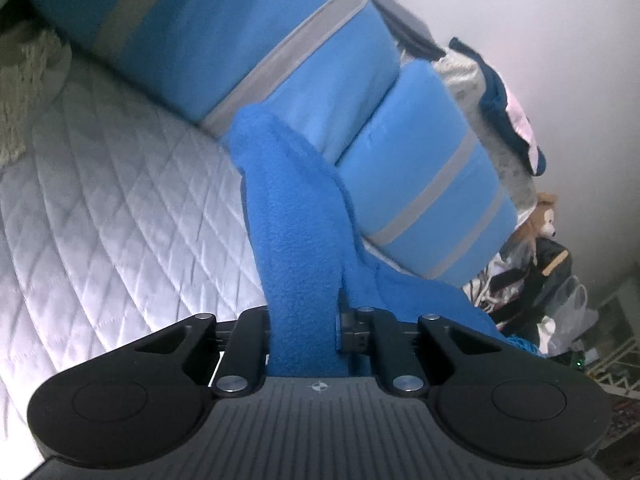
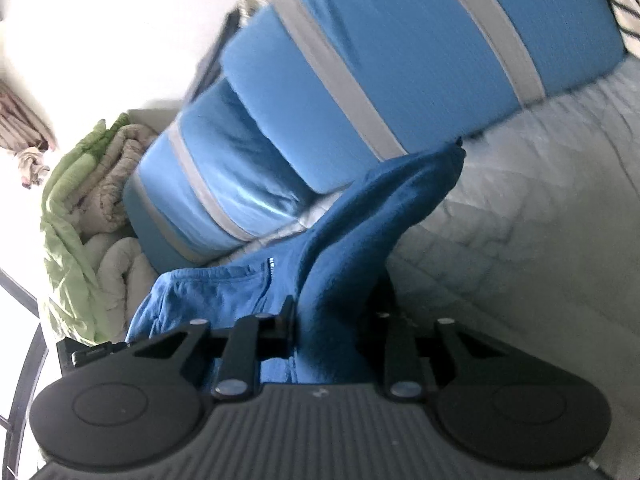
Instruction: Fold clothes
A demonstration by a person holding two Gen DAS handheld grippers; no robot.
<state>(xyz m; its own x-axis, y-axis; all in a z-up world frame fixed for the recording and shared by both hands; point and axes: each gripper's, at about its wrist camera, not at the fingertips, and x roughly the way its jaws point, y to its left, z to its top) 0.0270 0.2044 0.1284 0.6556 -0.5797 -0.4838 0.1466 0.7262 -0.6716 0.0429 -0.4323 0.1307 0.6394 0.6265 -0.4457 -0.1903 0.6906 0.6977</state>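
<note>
My left tongs (image 1: 304,320) and right tongs (image 2: 332,320) are both clamped on blue fleece (image 1: 292,220), tilted slightly downward.

The blue garment (image 1: 296,216) is a thick fleece cloth, fuzzy and matt. The bed cover (image 1: 120,200) is quilted cloth with a light sheen and stitched diamonds. The blue pillows (image 2: 320,80) look smooth, slightly shiny, with grey cloth bands. The left gripper (image 1: 303,320) is matt black plastic with small shiny metal rivets.
</note>
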